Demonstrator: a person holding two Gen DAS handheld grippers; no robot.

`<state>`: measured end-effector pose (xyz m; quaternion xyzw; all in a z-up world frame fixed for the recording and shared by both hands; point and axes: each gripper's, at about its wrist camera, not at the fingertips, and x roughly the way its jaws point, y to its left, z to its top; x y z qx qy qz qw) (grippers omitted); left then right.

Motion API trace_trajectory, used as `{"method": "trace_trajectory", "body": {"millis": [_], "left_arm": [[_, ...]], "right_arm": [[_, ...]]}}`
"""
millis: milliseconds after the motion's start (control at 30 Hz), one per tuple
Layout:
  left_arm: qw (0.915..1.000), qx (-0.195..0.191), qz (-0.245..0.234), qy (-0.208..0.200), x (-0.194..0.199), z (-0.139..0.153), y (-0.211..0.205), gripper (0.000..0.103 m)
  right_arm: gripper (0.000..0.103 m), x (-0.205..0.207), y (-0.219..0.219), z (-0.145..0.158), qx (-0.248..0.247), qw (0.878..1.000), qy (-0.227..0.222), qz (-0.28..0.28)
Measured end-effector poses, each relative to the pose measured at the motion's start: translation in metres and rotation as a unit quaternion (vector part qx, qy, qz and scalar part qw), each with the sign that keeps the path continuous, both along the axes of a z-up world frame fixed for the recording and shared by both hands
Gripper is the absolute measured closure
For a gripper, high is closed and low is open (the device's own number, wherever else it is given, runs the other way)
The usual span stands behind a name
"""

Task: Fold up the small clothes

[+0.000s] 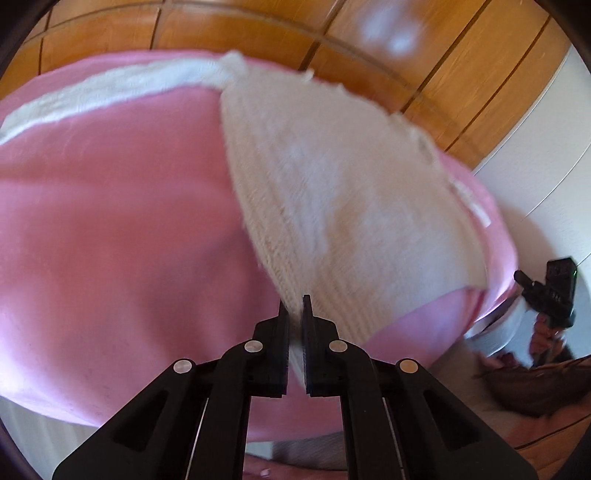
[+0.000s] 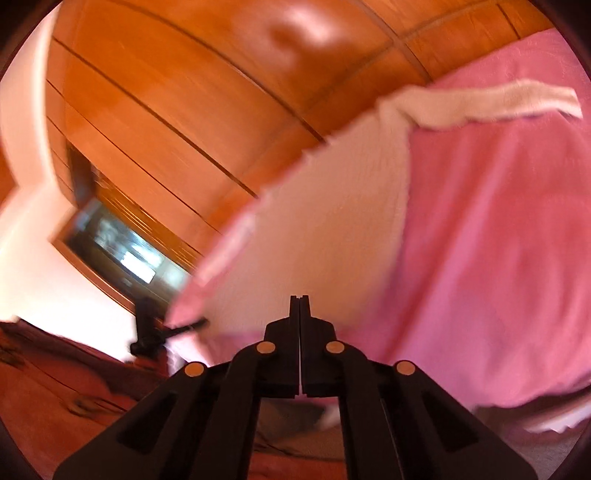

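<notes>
Black fingers point(image 1: 280, 332) of my left gripper point(image 1: 295, 314) fill the bottom of the left wrist view, pinching the ribbed hem of the white sweater point(image 1: 332, 192) between the pads; a sliver of knit shows in the narrow slot between them. From that hem the white sweater spreads away from me over the pink blanket point(image 1: 110, 221), its body a broad fuzzy panel, and one sleeve point(image 1: 110, 88) trails off along the blanket's far edge toward the left of the garment. Beyond the sweater I see a wooden panelled wall point(image 1: 258, 26). To the right of the sweater, past the blanket's edge, my right gripper point(image 1: 524, 278) shows small and dark against a white surface.

In the right wrist view, my right gripper point(image 2: 299, 310) has its fingers point(image 2: 314, 350) pressed together with no visible gap. The tips lie against the near edge of the white sweater point(image 2: 332, 221), but the picture is blurred and I cannot tell whether any fabric is caught between them. Here the sleeve point(image 2: 498, 99) runs off to the right of the sweater's body, across the pink blanket point(image 2: 498, 240). Left of the sweater, the left gripper point(image 2: 199, 324) appears as a dark smear at its corner, with the wooden panelled wall point(image 2: 166, 92) behind.
</notes>
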<state>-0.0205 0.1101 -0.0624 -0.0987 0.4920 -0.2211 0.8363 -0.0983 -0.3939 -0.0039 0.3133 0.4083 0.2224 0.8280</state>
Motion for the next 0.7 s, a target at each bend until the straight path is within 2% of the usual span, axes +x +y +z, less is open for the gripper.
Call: {"method": "trace_trajectory", "body": {"millis": [33, 67, 100, 133, 167, 200, 233, 333, 367, 400, 433, 500, 600, 633, 667, 700], "left_arm": [[1.0, 0.008, 0.005, 0.0, 0.001, -0.002, 0.001, 0.098], [0.9999, 0.002, 0.01, -0.005, 0.005, 0.001, 0.002, 0.098], [0.9998, -0.005, 0.015, -0.011, 0.006, 0.005, 0.004, 0.093], [0.9993, -0.011, 0.028, -0.022, 0.011, 0.011, 0.006, 0.079], [0.9968, -0.014, 0.064, -0.046, 0.018, 0.02, 0.01, 0.069], [0.9945, -0.018, 0.084, -0.06, 0.021, 0.025, 0.013, 0.05], [0.9912, -0.028, 0.106, -0.075, 0.027, 0.03, 0.013, 0.039], [0.9816, -0.047, 0.158, -0.096, 0.051, 0.037, 0.008, 0.035], [0.9793, -0.047, 0.167, -0.103, 0.06, 0.037, 0.002, 0.033], [0.9776, -0.045, 0.174, -0.109, 0.066, 0.037, -0.005, 0.024], [0.9759, -0.037, 0.18, -0.118, 0.077, 0.034, -0.014, 0.019], [0.9754, -0.016, 0.181, -0.125, 0.091, 0.029, -0.029, 0.019], [0.9744, 0.039, 0.179, -0.13, 0.115, 0.015, -0.045, 0.019], [0.9728, 0.059, 0.182, -0.13, 0.122, 0.009, -0.048, 0.019], [0.9734, 0.066, 0.182, -0.123, 0.125, 0.004, -0.046, 0.019], [0.9774, 0.056, 0.177, -0.1, 0.13, -0.004, -0.045, 0.019]], "right_arm": [[0.098, 0.003, -0.002, -0.006, -0.001, 1.0, 0.006, 0.0], [0.087, 0.007, -0.006, -0.008, -0.007, 1.0, 0.004, -0.011], [0.078, 0.015, -0.013, -0.008, -0.015, 0.999, 0.001, -0.031], [0.067, 0.022, -0.019, -0.008, -0.015, 0.999, -0.001, -0.044], [0.063, 0.03, -0.027, -0.007, -0.014, 0.997, -0.005, -0.069], [0.063, 0.038, -0.036, -0.006, -0.009, 0.996, -0.007, -0.093], [0.063, 0.046, -0.046, -0.007, 0.0, 0.993, -0.006, -0.117], [0.064, 0.081, -0.084, -0.023, 0.023, 0.971, 0.033, -0.234], [0.066, 0.088, -0.091, -0.026, 0.03, 0.965, 0.045, -0.256], [0.066, 0.097, -0.104, -0.035, 0.048, 0.954, 0.057, -0.289], [0.066, 0.104, -0.114, -0.04, 0.059, 0.946, 0.06, -0.312], [0.066, 0.119, -0.131, -0.045, 0.046, 0.931, 0.062, -0.358], [0.068, 0.138, -0.154, -0.051, 0.046, 0.91, 0.062, -0.407], [0.068, 0.142, -0.164, -0.055, 0.062, 0.898, 0.063, -0.431], [0.069, 0.142, -0.169, -0.058, 0.071, 0.89, 0.064, -0.446], [0.069, 0.144, -0.175, -0.061, 0.079, 0.881, 0.065, -0.462]]}}
